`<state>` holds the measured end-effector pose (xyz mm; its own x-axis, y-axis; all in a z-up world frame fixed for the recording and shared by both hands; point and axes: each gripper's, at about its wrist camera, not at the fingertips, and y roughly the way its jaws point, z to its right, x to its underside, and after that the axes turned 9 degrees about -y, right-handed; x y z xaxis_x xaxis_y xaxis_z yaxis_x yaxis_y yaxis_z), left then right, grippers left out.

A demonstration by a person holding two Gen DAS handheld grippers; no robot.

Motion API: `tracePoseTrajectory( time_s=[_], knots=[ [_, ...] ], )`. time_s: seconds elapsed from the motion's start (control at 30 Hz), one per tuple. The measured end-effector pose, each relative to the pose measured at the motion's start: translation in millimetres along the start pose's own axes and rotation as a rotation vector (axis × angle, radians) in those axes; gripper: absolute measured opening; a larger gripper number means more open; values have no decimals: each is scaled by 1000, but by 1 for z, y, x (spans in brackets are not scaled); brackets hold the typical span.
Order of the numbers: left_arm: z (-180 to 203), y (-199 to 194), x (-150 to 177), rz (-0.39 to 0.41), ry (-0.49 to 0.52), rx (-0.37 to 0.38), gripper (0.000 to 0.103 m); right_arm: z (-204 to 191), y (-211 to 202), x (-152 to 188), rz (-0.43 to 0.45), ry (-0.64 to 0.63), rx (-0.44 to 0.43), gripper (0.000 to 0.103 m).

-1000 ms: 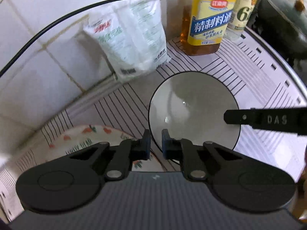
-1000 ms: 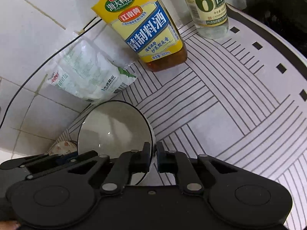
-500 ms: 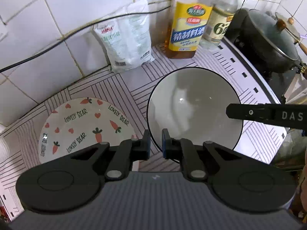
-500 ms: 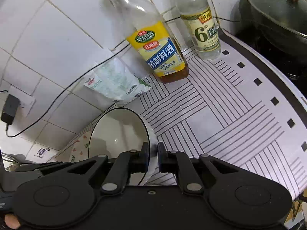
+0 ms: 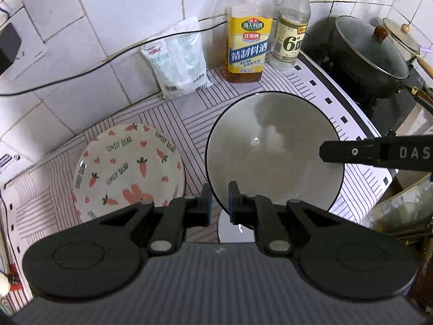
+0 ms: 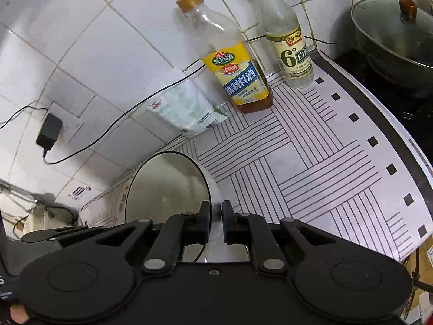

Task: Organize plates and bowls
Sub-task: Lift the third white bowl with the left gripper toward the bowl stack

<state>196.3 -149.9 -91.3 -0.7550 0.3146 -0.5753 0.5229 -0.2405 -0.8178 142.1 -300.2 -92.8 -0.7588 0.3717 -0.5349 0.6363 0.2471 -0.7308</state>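
Observation:
A white bowl (image 5: 273, 149) with a thin dark rim hangs above the counter, held from both sides. My left gripper (image 5: 218, 203) is shut on its near rim. The right gripper (image 6: 215, 218) is shut on the opposite rim of the same bowl (image 6: 167, 187); one of its fingers (image 5: 379, 153) reaches in from the right in the left wrist view. A plate (image 5: 127, 168) printed with carrots and hearts lies flat on the striped mat (image 5: 176, 113), left of and below the bowl.
Against the tiled wall stand a white bag (image 5: 178, 59), a yellow-labelled bottle (image 5: 249, 46) and a clear bottle (image 5: 291, 32). A lidded dark pot (image 5: 370, 57) sits on the stove at right. A cable (image 6: 108, 132) and plugged-in charger (image 6: 50, 132) run along the wall.
Both grippers have risen and pulled back with the bowl between them. The counter has dropped away, and the whole carrot plate, the bottle tops and the pot have come into view.

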Motion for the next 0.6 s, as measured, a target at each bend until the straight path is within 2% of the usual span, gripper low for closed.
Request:
tracePoseTrajectory(
  time_s=[0.3, 0.6],
  knots=[
    [13, -13, 26, -6, -49, -27, 10, 3, -16, 13, -27, -58, -20, 13],
    [15, -4, 52, -36, -93, -60, 11, 3, -9, 31, -59, -120, -25, 13]
  ],
)
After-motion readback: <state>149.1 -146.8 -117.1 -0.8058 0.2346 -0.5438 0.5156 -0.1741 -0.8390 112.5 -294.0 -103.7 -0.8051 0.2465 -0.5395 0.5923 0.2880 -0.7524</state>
